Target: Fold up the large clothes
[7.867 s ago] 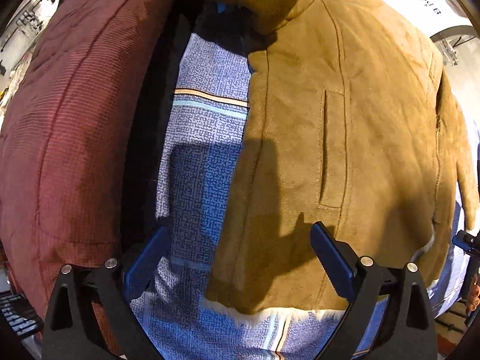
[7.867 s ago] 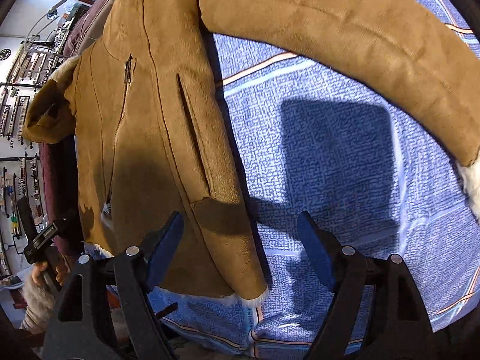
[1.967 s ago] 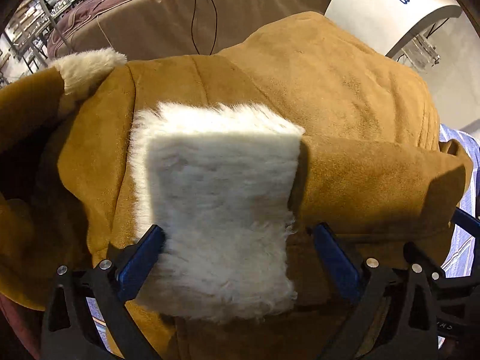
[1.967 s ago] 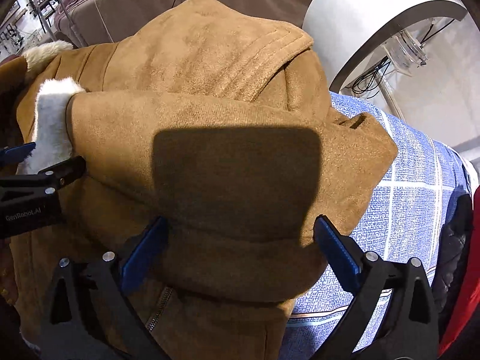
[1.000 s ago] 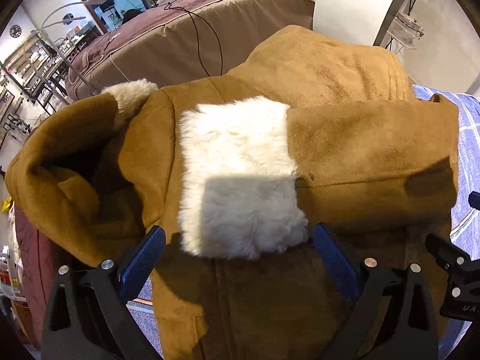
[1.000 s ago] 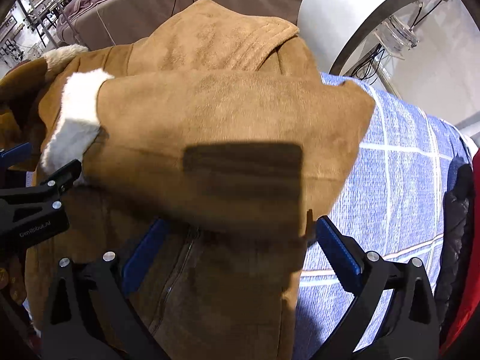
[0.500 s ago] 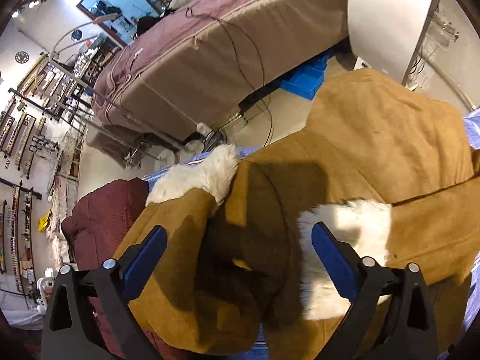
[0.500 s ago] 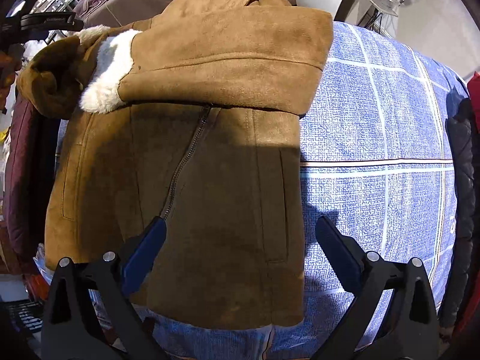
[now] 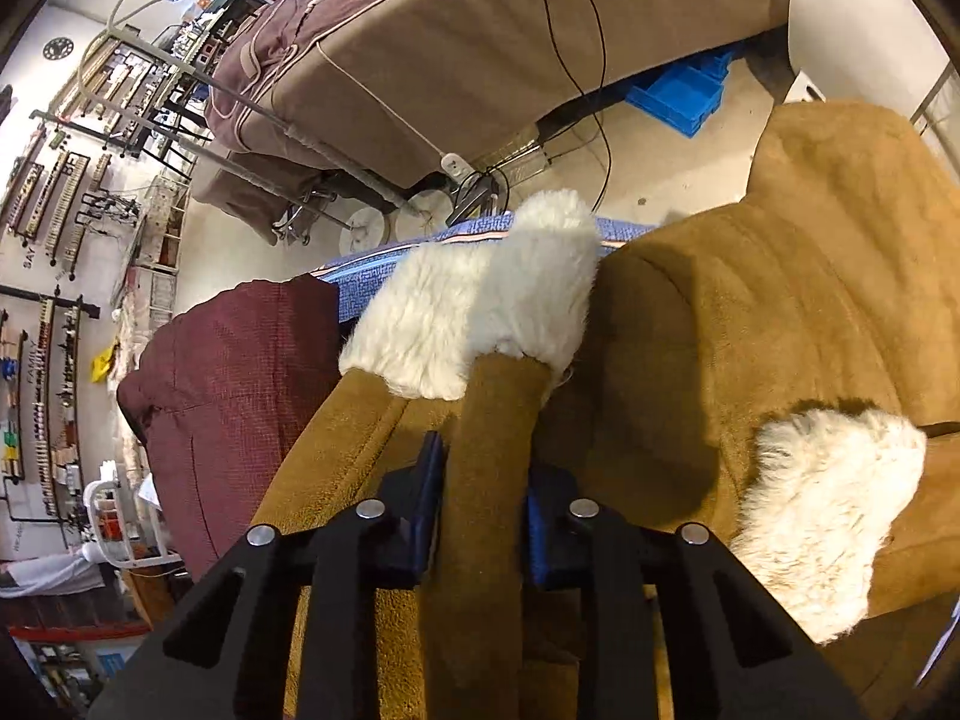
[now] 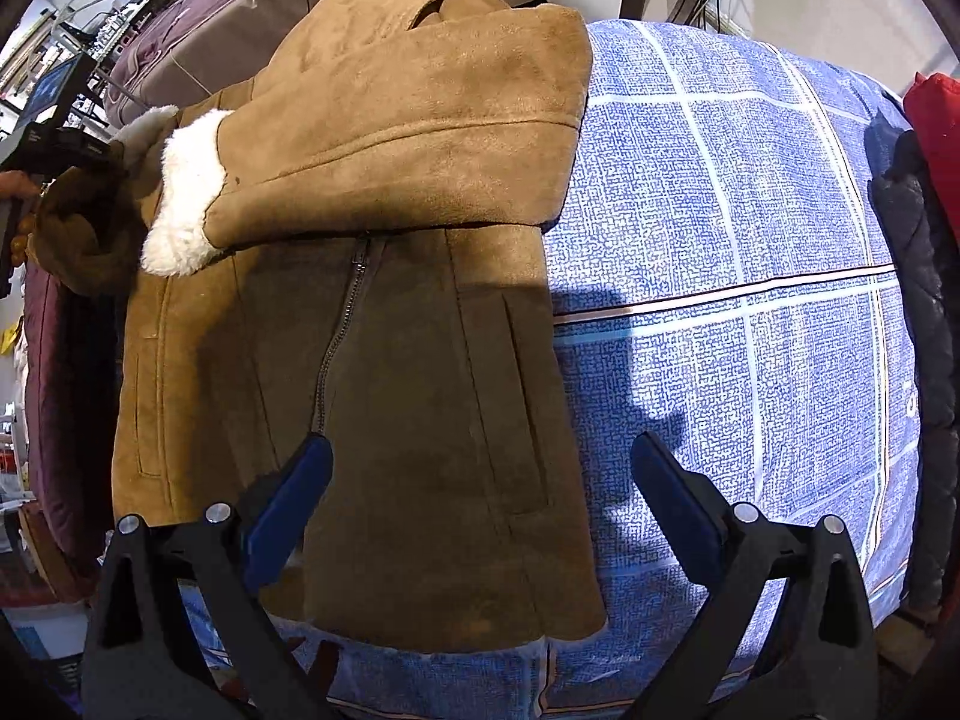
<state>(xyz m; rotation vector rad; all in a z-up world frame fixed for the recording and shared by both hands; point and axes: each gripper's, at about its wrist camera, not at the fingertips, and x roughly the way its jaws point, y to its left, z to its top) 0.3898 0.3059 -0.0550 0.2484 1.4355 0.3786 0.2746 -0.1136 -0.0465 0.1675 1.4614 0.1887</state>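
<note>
A tan suede jacket (image 10: 390, 360) with white fleece lining lies zipped, front up, on a blue checked bedcover (image 10: 750, 240). One sleeve (image 10: 408, 120) is folded across its chest, its white cuff (image 10: 183, 198) pointing left. My left gripper (image 9: 483, 461) is closing on the other sleeve (image 9: 498, 414) just behind its fluffy cuff (image 9: 474, 306), and both pads press the suede. In the right wrist view that gripper's black body (image 10: 54, 138) shows at the far left. My right gripper (image 10: 480, 447) hangs open above the jacket's lower right front, holding nothing.
A maroon quilted garment (image 9: 228, 372) lies left of the jacket. A dark jacket (image 10: 924, 276) and a red item (image 10: 936, 114) sit at the bedcover's right edge. Beyond the bed stand a brown mattress (image 9: 480, 30), cables and a blue crate (image 9: 684, 90) on the floor.
My left gripper moved left from the folded sleeve's cuff to the other sleeve and shut on it. My right gripper pulled back from the folded sleeve, staying open.
</note>
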